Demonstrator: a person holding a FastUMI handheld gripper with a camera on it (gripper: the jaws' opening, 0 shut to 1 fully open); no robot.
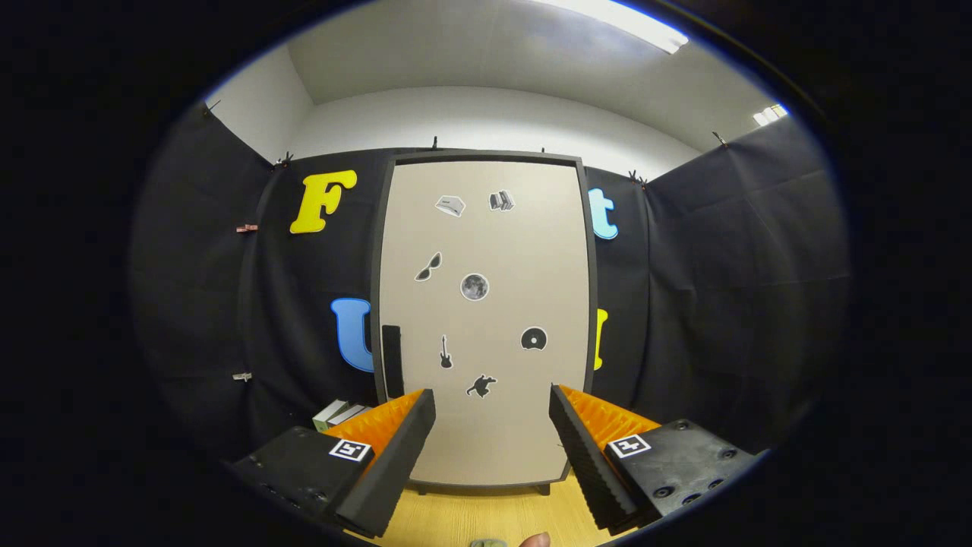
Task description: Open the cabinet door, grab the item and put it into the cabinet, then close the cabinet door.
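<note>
Black cloth hangs all round the booth, with white wall and a bright ceiling light above it, and a pale wooden bench (pixel 471 520) runs under my gripper (pixel 492 414). Straight ahead, beyond the fingers, stands the cabinet (pixel 486 319): a tall unit with a dark frame, short feet on the bench, and a beige door (pixel 524 258) that is fully closed. Small dark stickers (pixel 474 286) are scattered over the door, among them a round one in the middle, a guitar and a pair of glasses. On the left edge of the door, low down, sits a dark vertical handle (pixel 392 361), just above and beyond my left finger. My gripper is spread wide with nothing between the fingers, and the door shows in the gap. I judge this to be the very start, with the door-opening step in hand and nothing yet touched. The next move calls for shifting left and forward so the fingers can straddle that handle, then closing on it and pulling the door out, presumably about hinges on the right. Left of the cabinet, near its foot and behind my left finger, some pale box-like things (pixel 339 414) lie on the bench; one may be the item to stow, though I cannot tell which.
</note>
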